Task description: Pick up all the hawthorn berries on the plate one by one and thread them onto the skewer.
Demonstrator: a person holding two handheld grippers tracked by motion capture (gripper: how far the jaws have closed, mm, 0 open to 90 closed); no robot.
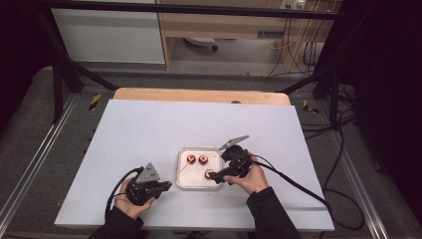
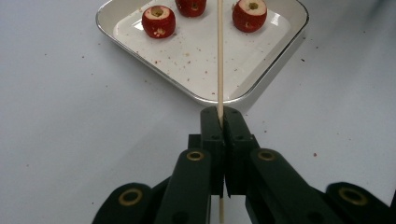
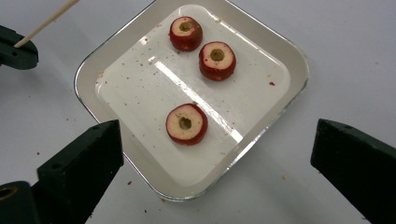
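Currently left tool (image 2: 222,122) is pinching a thin, stiff but snappable wooden skewer (image 2: 220,56) low down, tip over the tray (image 3: 93,65). Right tool (image 3: 212,154), spread, hovers over the nearest cored fruit piece (image 3: 186,123); probably soft, light, so grip its red sides gently.

Two hand-held grippers, matte black throughout. Left gripper (image 1: 165,185): grey three-cornered plate on top with small holes, black cable looping off its rear. Right gripper (image 1: 215,176): like plate, long black cable trailing away. Jaw linkages flat-sided and angular — brass-coloured rings at the pivots, small recessed screws near the pads. Dark long sleeves on both forearms.
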